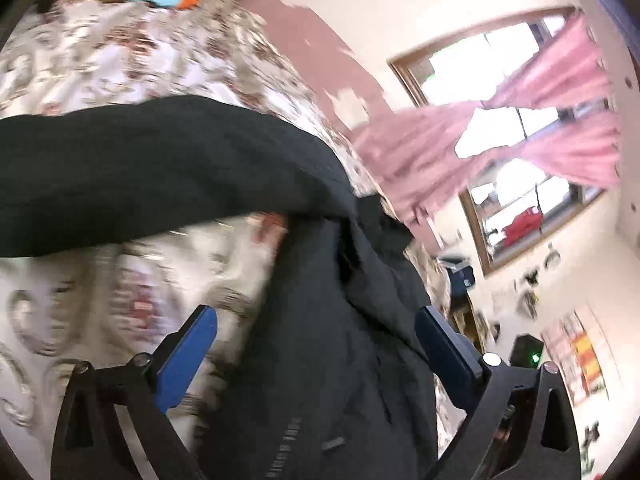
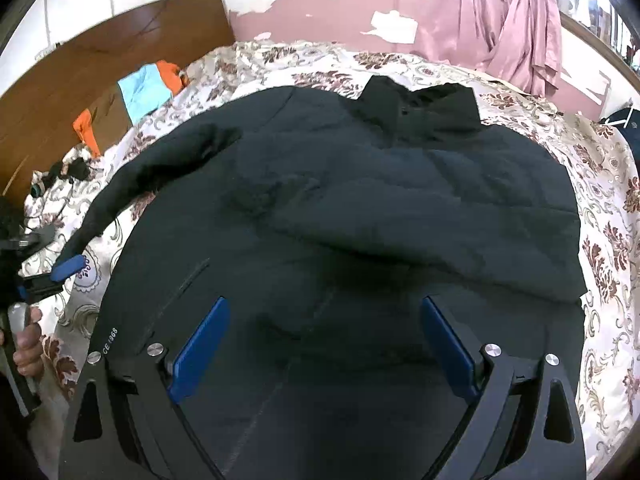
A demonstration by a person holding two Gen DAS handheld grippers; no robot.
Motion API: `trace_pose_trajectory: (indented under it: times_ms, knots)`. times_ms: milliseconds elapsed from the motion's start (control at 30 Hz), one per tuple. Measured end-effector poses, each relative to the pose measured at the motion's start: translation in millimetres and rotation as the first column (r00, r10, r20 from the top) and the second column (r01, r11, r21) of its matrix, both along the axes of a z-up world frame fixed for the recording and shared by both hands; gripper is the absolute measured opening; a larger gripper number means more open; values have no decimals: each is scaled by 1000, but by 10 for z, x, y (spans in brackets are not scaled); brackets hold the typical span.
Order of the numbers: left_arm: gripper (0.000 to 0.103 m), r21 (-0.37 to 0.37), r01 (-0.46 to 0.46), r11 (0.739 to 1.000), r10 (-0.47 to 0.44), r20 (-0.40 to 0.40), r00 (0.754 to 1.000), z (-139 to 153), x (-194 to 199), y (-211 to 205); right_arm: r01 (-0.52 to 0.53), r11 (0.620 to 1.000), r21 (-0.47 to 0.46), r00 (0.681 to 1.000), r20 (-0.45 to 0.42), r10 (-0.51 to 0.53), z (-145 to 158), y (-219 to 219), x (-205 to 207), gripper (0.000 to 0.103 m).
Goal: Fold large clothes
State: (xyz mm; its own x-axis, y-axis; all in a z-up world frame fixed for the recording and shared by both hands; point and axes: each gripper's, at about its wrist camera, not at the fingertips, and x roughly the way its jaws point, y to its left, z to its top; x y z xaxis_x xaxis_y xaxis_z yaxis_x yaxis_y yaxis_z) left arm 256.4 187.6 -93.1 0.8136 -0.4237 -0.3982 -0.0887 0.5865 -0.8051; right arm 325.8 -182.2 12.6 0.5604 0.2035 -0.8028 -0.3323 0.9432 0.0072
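A large black padded jacket (image 2: 360,208) lies spread on a floral bedspread (image 2: 600,240), collar at the far side. One sleeve is folded across the body; the other sleeve (image 2: 132,184) stretches out to the left. My right gripper (image 2: 324,312) is open and empty, hovering over the jacket's lower part. My left gripper (image 1: 316,320) is open, its blue fingers either side of jacket fabric (image 1: 340,340), and the sleeve (image 1: 160,168) crosses that blurred view. The left gripper also shows in the right wrist view (image 2: 66,268) at the sleeve's cuff.
A wooden headboard (image 2: 100,60) stands at the far left with blue and orange clothes (image 2: 148,88) by it. Pink curtains (image 2: 500,20) hang at the window behind the bed. Small dark items (image 2: 68,170) lie at the bed's left edge.
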Motion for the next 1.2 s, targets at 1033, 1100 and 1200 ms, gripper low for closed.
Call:
trace_pose_trajectory:
  times_ms: [1033, 1100, 1200]
  knots:
    - [81, -189, -401, 896, 384, -123, 915, -628, 100, 1083, 352, 933, 77, 933, 47, -357, -790, 730, 944, 97]
    - [69, -168, -422, 891, 405, -127, 905, -631, 69, 1122, 350, 935, 50, 936, 32, -352, -929, 753, 984, 101]
    - [42, -141, -440, 887, 421, -146, 895, -658, 89, 1210, 350, 936, 42, 935, 46, -352, -982, 779, 964, 101]
